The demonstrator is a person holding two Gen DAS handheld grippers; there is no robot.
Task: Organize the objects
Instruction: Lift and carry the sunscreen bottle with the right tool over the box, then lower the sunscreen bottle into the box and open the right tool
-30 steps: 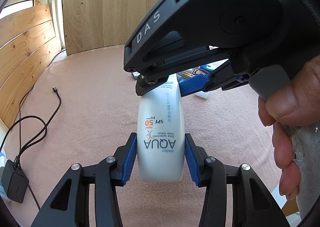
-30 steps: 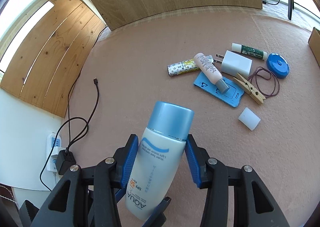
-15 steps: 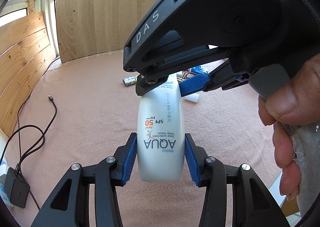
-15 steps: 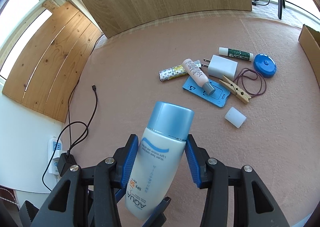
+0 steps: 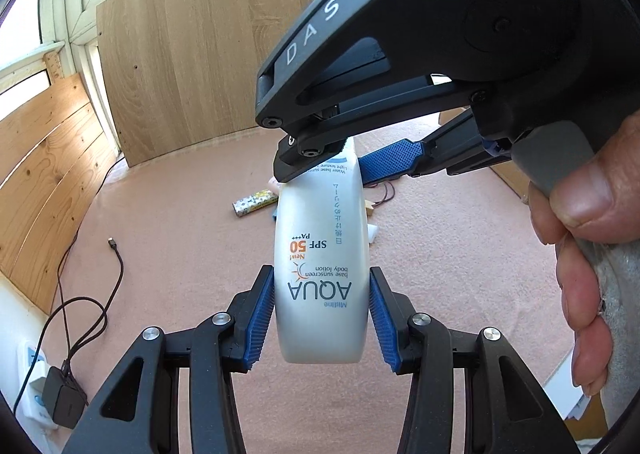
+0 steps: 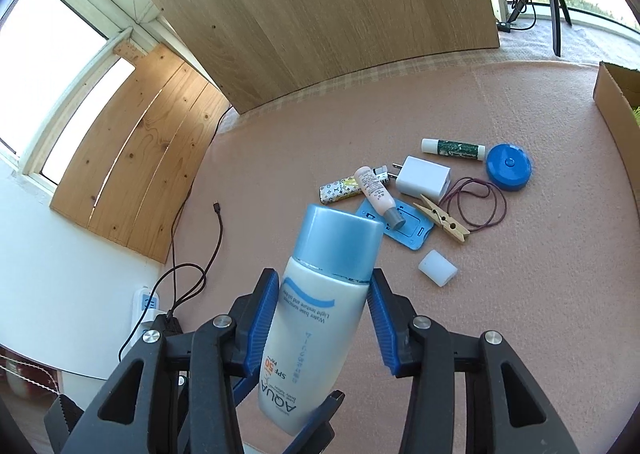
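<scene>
Item: one white plastic sunscreen bottle [image 5: 322, 274] with blue cap, held aloft over pink carpet [image 6: 520, 314] | Jaws: left gripper [image 5: 322, 318] clamps base; right gripper [image 6: 322, 318] clamps shoulder | Advice: keep both grips level, avoid twisting | Count: nine small items [image 6: 424, 189] near, one cardboard box [image 6: 616, 101]

A pink carpet [image 6: 520, 314] is seen; a charger [image 6: 423, 176], clothespin [image 6: 441, 217] and blue lid [image 6: 509, 167] are laid on it.

cardboard box [image 6: 618, 101] cut off, sunscreen bottle [image 5: 321, 254] cap hidden
</scene>
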